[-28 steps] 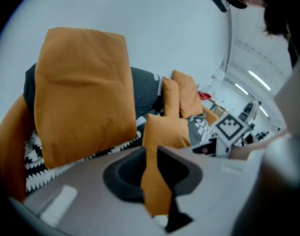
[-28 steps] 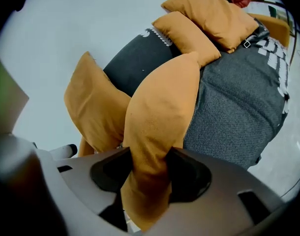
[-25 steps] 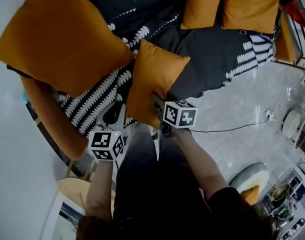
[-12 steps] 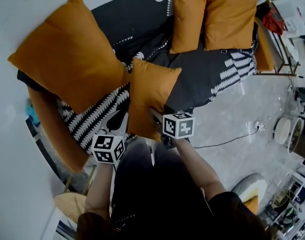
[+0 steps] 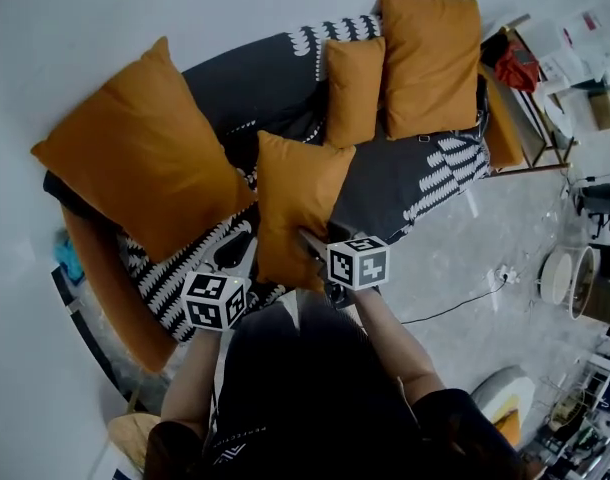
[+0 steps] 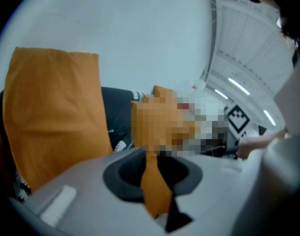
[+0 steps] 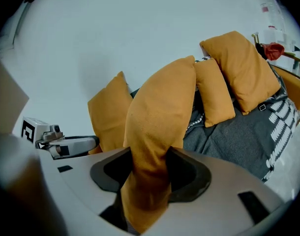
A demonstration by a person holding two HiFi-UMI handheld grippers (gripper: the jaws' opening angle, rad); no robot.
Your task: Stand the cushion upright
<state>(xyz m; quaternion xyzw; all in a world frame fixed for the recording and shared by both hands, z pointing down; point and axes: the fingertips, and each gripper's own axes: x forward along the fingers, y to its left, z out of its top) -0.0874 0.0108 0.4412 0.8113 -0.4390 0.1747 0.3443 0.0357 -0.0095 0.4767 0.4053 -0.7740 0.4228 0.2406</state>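
left tongs [image 6: 153, 180] and right tongs [image 7: 149, 177] have raised the gripped cushion [image 5: 297, 200] higher.

Plain white wall [image 5: 185, 8], dark sofa [image 5: 405, 183] with white-patterned cover, spare orange cushions [image 5: 430, 63] leaning at its back, pale marbled floor [image 5: 485, 233], black cable [image 5: 455, 303], perhaps a wooden side table [image 5: 530, 168].

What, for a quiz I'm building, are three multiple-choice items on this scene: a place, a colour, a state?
1. Where is the gripped cushion? A on the floor; B at the sofa's front edge; C on a side table.
2. Its colour? A orange; B grey; C white.
3. The left claw and right claw? A both open; B only the right grips; C both shut on the cushion.
Key: 1 B, it sits at the seat's near edge, by the person; 2 A, orange in every view; 3 C, each claw pinches orange fabric.
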